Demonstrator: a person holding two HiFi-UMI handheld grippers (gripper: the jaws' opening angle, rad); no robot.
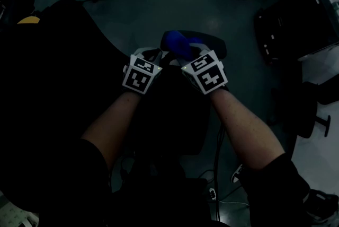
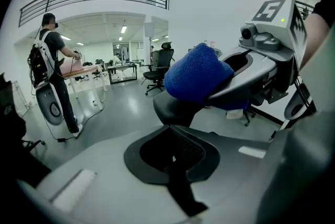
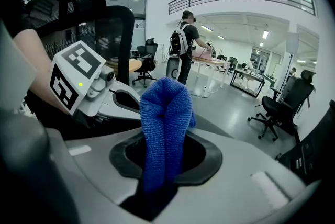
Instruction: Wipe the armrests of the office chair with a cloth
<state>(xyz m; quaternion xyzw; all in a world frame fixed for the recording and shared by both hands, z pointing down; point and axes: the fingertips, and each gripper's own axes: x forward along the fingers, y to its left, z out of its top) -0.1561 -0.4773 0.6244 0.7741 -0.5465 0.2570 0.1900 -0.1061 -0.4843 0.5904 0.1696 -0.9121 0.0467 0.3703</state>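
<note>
Head view: the right gripper (image 1: 186,52) holds the blue cloth (image 1: 176,43) at the chair's armrest (image 1: 214,46), with the left gripper (image 1: 158,55) just beside it.
Left gripper view: its jaws are closed, with nothing between them.
Right gripper view: its jaws are clamped on the folded cloth.
The wiping step looks to be in hand; the next move calls for pressing the cloth down and dragging it along the pad.

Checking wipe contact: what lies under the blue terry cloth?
Under the blue terry cloth, clamped in the right gripper, is the office chair's black padded armrest; the cloth looks to rest on it. The contact patch itself is covered by the cloth.
</note>
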